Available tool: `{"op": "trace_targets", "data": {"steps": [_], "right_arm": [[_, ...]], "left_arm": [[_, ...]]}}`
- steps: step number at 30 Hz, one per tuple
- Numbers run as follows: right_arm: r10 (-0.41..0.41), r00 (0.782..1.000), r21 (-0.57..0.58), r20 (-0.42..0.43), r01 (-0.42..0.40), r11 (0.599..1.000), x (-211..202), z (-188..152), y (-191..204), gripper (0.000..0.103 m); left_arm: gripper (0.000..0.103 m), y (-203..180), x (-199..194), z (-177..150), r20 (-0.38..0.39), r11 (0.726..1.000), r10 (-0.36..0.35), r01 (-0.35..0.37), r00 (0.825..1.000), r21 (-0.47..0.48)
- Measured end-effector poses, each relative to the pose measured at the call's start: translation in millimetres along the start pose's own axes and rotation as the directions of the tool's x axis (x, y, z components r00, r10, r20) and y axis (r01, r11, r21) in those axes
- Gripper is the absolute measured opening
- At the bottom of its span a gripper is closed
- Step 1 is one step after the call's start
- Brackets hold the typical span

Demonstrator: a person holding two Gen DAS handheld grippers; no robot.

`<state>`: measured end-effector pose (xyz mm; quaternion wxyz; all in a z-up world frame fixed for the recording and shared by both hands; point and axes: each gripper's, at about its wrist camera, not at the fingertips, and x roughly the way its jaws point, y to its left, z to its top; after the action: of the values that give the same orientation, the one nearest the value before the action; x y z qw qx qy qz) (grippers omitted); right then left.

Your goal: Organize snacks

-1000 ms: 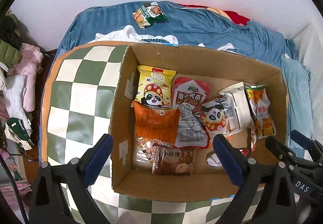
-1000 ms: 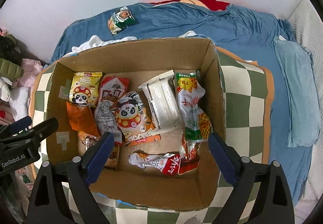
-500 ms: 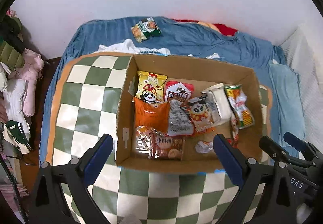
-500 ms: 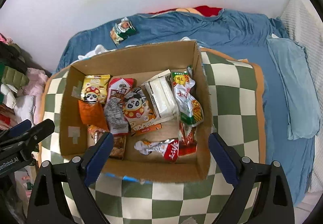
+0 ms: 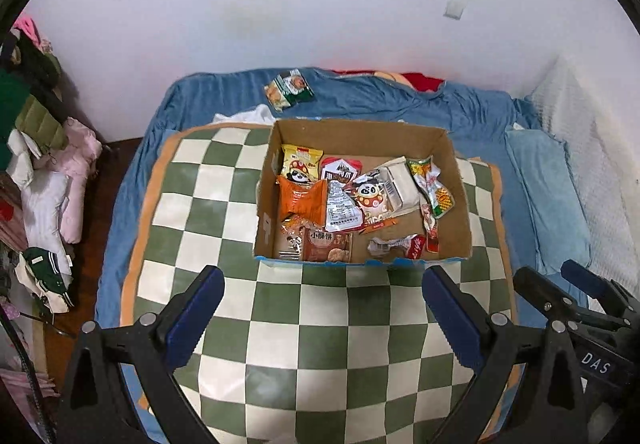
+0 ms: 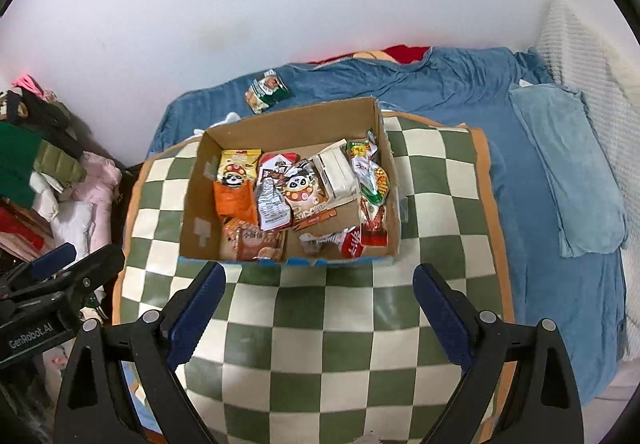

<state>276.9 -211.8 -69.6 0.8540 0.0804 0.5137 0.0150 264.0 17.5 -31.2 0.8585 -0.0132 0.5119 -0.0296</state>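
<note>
Count: one cardboard box [image 5: 264, 204] on one green-and-cream checkered mat [image 5: 320, 328]. Two panda-print packets [image 5: 300, 166] in the box, one orange packet [image 5: 302, 198], one biscuit packet [image 5: 326, 244]. One green snack packet [image 5: 289, 88] loose on the bed [image 5: 472, 112]. Two tongs: left [image 5: 322, 318], right [image 6: 318, 312].

Box [image 5: 456, 180]: you see matt brown cardboard.
Snack packets [image 5: 344, 204]: glossy crinkled plastic film.
Checkered mat [image 5: 320, 324]: soft matt cloth.
Blue sheet [image 6: 460, 92]: rumpled matt fabric.
Your gripper fingers [image 6: 196, 316]: matt black plastic, blue pads.
</note>
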Motion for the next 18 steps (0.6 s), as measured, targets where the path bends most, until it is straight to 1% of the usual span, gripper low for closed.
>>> {"op": "trace_targets", "data": {"steps": [5, 10, 13, 18], "right_arm": [[0.004, 0.999, 0.000, 0.042, -0.004, 1.000, -42.8, -16.3, 0.9, 0.097], [-0.018, 0.994, -0.025, 0.105, 0.021, 0.999, -86.2, -23.9, 6.5, 0.097], [-0.023, 0.991, -0.042, 0.135, 0.029, 0.999, -106.5, -25.8, 10.8, 0.097], [-0.021, 0.988, -0.069, 0.155, 0.032, 0.997, -127.5, -29.3, 17.4, 0.097]], "left_arm": [[0.101, 2.2, -29.8, -7.3, 0.038, 1.000, 0.001, -0.001, 0.999, 0.005], [0.101, 4.2, -56.4, -12.8, 0.080, 1.000, 0.006, -0.006, 0.997, -0.001], [0.101, 3.1, -72.3, -16.2, 0.107, 1.000, 0.004, -0.004, 0.994, 0.001], [0.101, 1.9, -83.7, -19.7, 0.128, 1.000, 0.002, -0.003, 0.992, 0.002]]}}
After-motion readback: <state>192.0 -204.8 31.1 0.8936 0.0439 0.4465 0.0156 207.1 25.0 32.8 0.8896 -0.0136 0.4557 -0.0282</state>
